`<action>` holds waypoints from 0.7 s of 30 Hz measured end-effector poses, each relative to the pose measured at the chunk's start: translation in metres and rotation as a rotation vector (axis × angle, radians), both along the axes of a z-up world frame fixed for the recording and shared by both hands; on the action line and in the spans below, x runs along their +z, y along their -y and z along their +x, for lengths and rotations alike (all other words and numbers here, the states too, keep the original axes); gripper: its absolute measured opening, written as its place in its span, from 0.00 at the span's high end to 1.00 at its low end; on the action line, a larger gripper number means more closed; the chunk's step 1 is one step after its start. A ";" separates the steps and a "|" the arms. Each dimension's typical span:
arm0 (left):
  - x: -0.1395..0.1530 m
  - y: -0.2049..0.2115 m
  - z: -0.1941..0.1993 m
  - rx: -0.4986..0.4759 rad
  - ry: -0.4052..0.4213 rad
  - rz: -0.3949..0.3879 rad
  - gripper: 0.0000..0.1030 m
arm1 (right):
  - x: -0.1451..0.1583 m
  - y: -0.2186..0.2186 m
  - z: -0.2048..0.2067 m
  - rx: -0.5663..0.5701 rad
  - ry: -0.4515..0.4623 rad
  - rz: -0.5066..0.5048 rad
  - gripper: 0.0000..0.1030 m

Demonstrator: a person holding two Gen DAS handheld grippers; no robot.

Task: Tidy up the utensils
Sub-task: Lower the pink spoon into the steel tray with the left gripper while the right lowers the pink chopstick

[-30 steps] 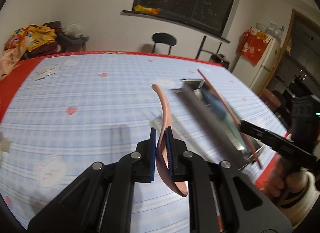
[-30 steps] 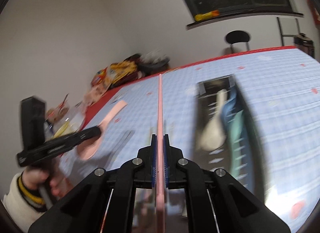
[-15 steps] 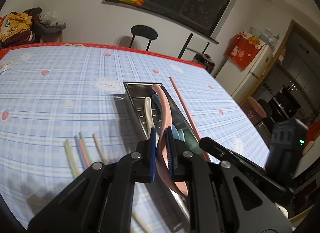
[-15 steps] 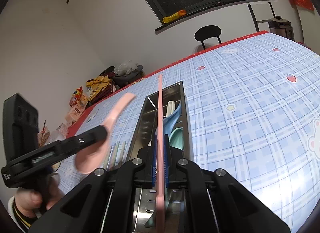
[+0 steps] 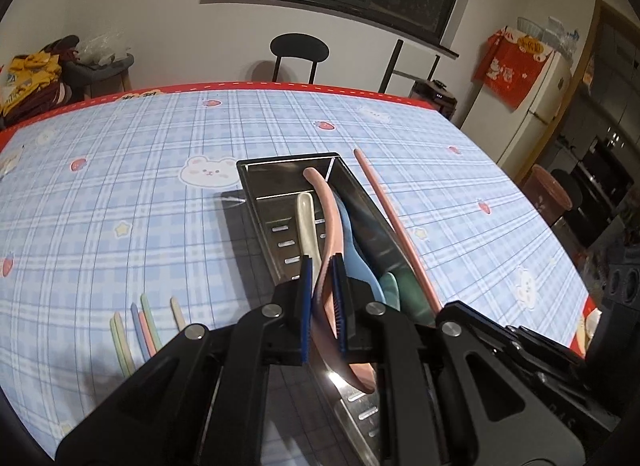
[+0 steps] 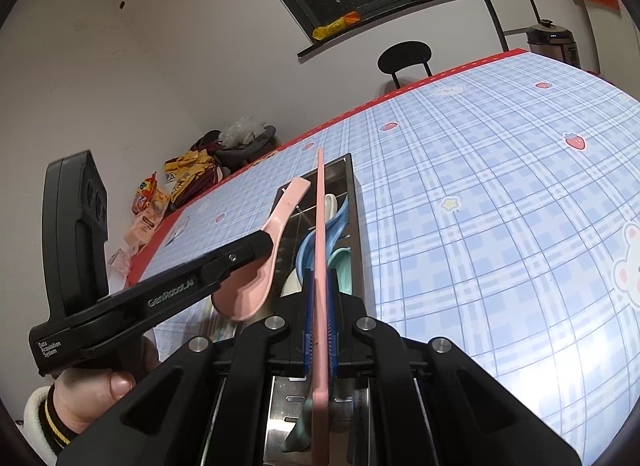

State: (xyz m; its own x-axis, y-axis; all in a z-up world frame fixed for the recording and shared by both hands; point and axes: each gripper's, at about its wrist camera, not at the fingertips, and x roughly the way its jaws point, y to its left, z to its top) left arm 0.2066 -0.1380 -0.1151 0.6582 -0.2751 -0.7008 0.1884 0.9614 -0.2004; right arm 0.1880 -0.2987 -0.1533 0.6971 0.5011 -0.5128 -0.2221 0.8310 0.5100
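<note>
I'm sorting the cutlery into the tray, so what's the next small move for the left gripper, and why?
Probably lower the pink spoon and release it: the left gripper holds it just above the metal tray, where other spoons lie.

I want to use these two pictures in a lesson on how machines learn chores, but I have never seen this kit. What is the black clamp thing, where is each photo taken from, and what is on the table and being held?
There is no robot here. A person holds a black two-finger clamp in each hand, and a wide-angle camera on each clamp looks forward along its fingers.

The left clamp's picture shows the left gripper shut on a pink spoon, above a long metal tray on the blue checked tablecloth. A white spoon and blue and green utensils already lie in the tray. Several pastel chopsticks lie on the cloth left of it.

The right clamp's picture shows the right gripper shut on a pink chopstick. At its left you see the other clamp, with the person's hand gripping its handle.

The job is sorting utensils into the tray.
</note>
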 end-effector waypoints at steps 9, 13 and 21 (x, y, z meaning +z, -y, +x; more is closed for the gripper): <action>-0.005 0.007 0.009 -0.014 -0.019 0.047 0.87 | -0.004 0.000 0.002 -0.009 -0.027 -0.010 0.94; -0.006 0.012 0.012 -0.015 -0.019 0.068 0.87 | -0.006 0.001 0.004 -0.019 -0.037 -0.009 0.94; -0.009 0.018 0.020 -0.013 -0.031 0.093 0.87 | -0.005 -0.001 0.004 -0.021 -0.034 -0.023 0.93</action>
State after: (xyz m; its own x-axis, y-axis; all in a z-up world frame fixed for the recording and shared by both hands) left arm 0.2267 -0.1561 -0.1239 0.6327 -0.2159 -0.7437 0.1959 0.9737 -0.1160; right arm 0.1918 -0.2982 -0.1586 0.6897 0.4741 -0.5473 -0.1872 0.8469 0.4977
